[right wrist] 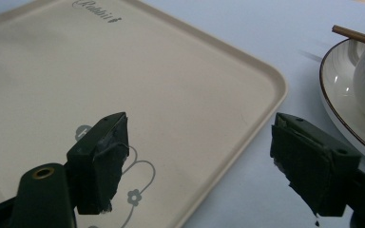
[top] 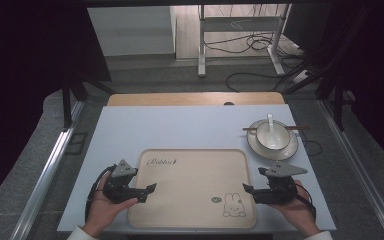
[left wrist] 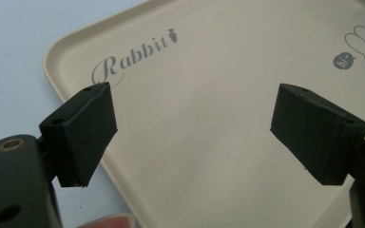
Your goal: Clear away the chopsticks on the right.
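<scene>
High view: both grippers, left (top: 149, 192) and right (top: 248, 192), hover with jaws spread and empty over opposite edges of the bare tray (top: 195, 165); the stacked bowl (top: 272, 136) beyond the right jaws appears untouched, work seemingly unstarted.

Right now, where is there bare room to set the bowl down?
The whole tray is bare between the left tool and right tool. The table behind the tray is free too. It is crowded only at the far right, where plate, bowl, spoon and chopsticks sit.

Grey floor (top: 180, 75), black curtains (top: 25, 75) at both sides, a desk frame (top: 240, 30) with loose cables (top: 250, 45) behind.
</scene>
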Tool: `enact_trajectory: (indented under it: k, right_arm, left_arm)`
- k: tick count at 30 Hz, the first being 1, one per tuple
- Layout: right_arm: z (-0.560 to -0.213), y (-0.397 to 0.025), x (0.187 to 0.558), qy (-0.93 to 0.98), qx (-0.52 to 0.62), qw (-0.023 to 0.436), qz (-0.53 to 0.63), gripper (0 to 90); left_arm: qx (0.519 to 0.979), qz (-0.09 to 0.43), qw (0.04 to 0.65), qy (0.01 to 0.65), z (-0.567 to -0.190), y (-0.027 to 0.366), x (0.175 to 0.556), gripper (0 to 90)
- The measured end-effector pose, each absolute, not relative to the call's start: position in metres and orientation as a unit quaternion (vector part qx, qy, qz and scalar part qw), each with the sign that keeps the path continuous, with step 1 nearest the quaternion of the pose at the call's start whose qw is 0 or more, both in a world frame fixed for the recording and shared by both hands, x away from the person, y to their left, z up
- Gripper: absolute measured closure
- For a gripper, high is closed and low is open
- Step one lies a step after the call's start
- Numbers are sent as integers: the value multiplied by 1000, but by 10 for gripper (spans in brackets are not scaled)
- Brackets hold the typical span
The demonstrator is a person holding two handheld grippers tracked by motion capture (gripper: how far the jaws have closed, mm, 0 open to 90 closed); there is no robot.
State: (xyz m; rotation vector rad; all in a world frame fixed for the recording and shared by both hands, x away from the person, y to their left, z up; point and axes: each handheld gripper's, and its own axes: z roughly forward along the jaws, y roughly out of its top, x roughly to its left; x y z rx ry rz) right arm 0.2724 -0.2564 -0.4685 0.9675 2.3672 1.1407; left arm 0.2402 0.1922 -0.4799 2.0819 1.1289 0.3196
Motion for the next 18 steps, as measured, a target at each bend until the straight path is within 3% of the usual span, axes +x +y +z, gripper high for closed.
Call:
enact_trajectory:
  k: [18]
  right_arm:
    - [-469,-250,275,843,325,170,394,212]
  left_arm:
    - [806,134,370,442,-480,196,232,169]
